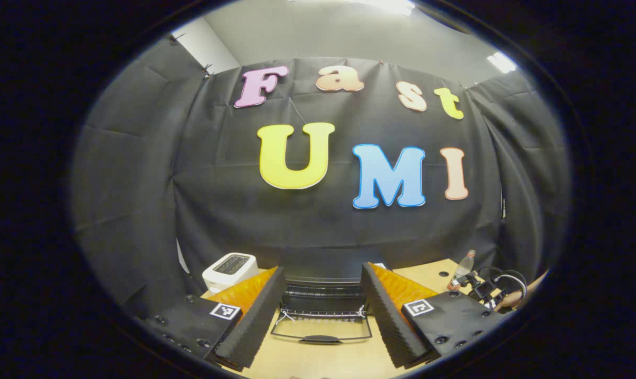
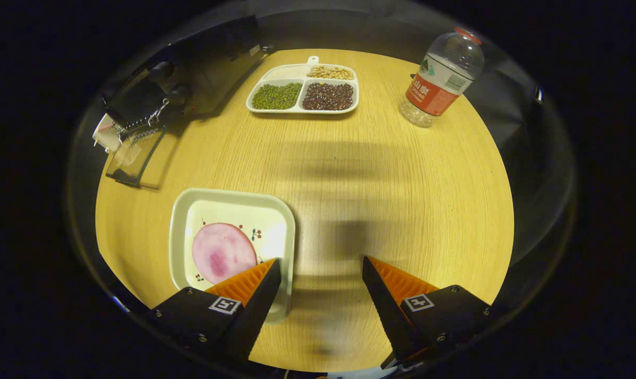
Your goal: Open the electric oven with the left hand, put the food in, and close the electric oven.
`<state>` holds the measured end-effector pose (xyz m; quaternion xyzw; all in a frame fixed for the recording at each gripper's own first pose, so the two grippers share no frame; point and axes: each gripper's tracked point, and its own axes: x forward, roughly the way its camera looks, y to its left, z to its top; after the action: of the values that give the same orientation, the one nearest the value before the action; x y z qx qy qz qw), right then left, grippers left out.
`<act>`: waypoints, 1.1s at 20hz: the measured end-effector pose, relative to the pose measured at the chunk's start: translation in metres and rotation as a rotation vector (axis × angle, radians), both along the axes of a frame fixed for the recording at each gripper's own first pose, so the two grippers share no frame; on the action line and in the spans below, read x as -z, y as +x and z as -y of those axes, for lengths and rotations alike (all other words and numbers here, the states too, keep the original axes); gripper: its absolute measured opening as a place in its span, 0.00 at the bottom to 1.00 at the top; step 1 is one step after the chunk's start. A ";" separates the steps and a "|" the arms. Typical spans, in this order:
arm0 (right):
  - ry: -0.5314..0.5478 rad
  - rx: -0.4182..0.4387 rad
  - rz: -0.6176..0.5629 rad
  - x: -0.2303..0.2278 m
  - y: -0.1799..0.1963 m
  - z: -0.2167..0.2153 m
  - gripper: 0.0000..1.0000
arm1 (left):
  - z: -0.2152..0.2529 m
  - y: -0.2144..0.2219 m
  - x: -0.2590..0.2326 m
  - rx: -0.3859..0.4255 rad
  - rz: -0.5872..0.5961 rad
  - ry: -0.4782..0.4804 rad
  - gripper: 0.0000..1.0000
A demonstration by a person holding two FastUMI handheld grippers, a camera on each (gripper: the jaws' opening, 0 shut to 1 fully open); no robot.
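Oven door (image 1: pixel 321 329) down; left gripper (image 1: pixel 323 316) open, apart.

A water bottle (image 2: pixel 440 79), divided bean tray (image 2: pixel 303 89) and white toaster (image 1: pixel 230 269) on the wooden table (image 2: pixel 381 173).

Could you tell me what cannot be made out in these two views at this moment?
- Left gripper view: the oven interior, too dark behind its lowered door.
- Right gripper view: the plate near corner, covered by the right gripper.
- Right gripper view: the bottle label, too small.
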<state>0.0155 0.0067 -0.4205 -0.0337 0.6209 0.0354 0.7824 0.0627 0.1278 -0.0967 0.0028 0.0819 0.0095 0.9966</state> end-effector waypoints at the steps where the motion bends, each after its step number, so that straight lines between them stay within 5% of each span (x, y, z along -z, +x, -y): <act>1: -0.006 -0.004 0.006 0.004 0.001 0.000 0.96 | 0.002 0.000 0.003 -0.005 -0.004 -0.001 1.00; 5: 0.046 -0.044 -0.002 0.005 0.005 -0.016 0.77 | 0.010 0.001 0.003 -0.013 -0.012 -0.004 1.00; 8: 0.125 -0.006 -0.037 -0.001 0.004 -0.022 0.11 | 0.024 0.006 0.000 -0.004 -0.011 0.004 1.00; 9: 0.157 0.002 -0.065 0.007 -0.002 -0.025 0.02 | 0.028 0.006 -0.001 -0.001 -0.010 0.007 1.00; 12: 0.298 0.047 -0.099 0.004 -0.007 -0.027 0.02 | 0.035 0.004 -0.004 -0.008 -0.019 0.009 0.99; 16: 0.583 0.223 -0.189 0.006 -0.019 -0.038 0.02 | 0.036 -0.001 -0.004 -0.045 -0.040 0.010 0.92; 22: 0.815 0.353 -0.192 -0.002 -0.027 -0.048 0.02 | 0.044 0.001 -0.002 -0.035 -0.042 -0.021 1.00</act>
<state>-0.0119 0.0547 -0.4181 0.3870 0.6220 0.1460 0.6648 0.0633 0.0835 -0.0949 -0.0087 0.1028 0.0259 0.9943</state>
